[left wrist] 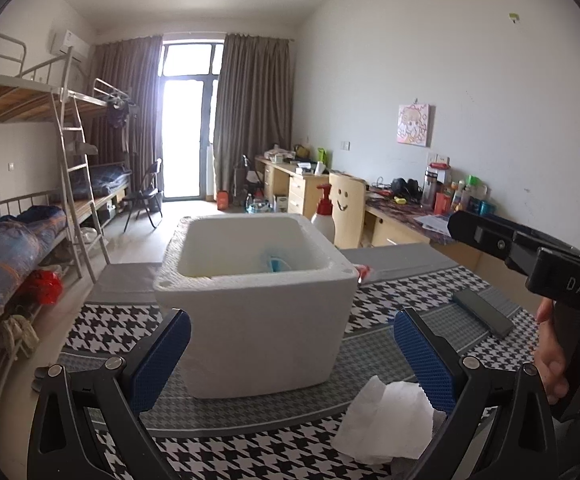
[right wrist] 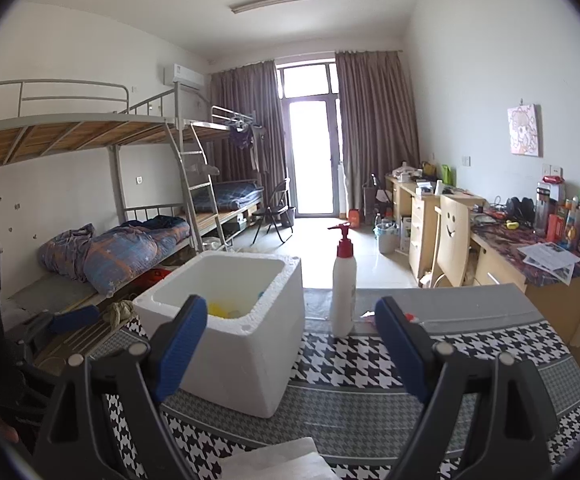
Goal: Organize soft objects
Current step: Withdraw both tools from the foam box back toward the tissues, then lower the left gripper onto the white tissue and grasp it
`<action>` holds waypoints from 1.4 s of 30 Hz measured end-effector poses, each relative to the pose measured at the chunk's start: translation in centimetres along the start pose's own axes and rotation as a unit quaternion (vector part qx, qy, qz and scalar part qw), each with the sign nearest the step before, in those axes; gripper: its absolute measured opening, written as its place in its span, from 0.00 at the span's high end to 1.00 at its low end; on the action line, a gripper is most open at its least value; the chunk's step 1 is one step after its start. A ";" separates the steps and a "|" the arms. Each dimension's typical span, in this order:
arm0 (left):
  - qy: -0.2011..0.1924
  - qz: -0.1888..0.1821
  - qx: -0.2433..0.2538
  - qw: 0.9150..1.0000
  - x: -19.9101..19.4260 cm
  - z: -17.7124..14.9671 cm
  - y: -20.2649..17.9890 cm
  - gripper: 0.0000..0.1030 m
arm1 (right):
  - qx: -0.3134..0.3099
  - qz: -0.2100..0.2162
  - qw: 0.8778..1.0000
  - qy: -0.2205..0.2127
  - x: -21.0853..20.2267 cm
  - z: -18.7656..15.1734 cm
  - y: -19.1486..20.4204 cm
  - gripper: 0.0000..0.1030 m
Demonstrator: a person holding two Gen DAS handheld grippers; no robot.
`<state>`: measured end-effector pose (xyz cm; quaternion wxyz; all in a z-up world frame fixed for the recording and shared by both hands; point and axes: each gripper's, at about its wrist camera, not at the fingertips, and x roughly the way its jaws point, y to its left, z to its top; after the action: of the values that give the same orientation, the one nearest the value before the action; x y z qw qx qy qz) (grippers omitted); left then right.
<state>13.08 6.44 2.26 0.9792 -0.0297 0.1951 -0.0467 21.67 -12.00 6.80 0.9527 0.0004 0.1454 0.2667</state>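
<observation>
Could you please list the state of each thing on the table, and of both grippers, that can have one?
left gripper: open, empty, held above the cloth.
right gripper: open, empty.
foam box: upright, no lid, a blue item and a yellow item inside.
white tissue: crumpled, lying outside the box on the tablecloth.
pump bottle: upright behind the box, nozzle on.
dark flat object: lying flat.

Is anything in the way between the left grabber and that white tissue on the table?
Nothing visible is. The white tissue lies on the checked cloth just below the open left gripper, near its right finger. The foam box stands farther back, behind it.
</observation>
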 end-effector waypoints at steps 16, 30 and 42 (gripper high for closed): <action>0.060 -0.065 0.049 0.995 2.2 -2.8 -2.6 0.01 | -0.017 -0.019 0.999 0.024 -1.3 -2.4 -1.0 0.14; 0.130 -0.108 0.087 0.982 5.3 -4.9 -5.4 0.02 | 0.000 -0.046 0.998 0.049 -1.6 -4.2 -3.1 0.14; 0.195 -0.119 0.119 0.966 8.3 -7.2 -6.8 0.30 | 0.009 -0.052 0.995 0.079 -1.5 -6.1 -4.4 0.14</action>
<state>17.41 -1.42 -7.05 0.9063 0.0738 0.3700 -0.1906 21.02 -17.00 0.98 0.9509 -0.0200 0.2225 0.2143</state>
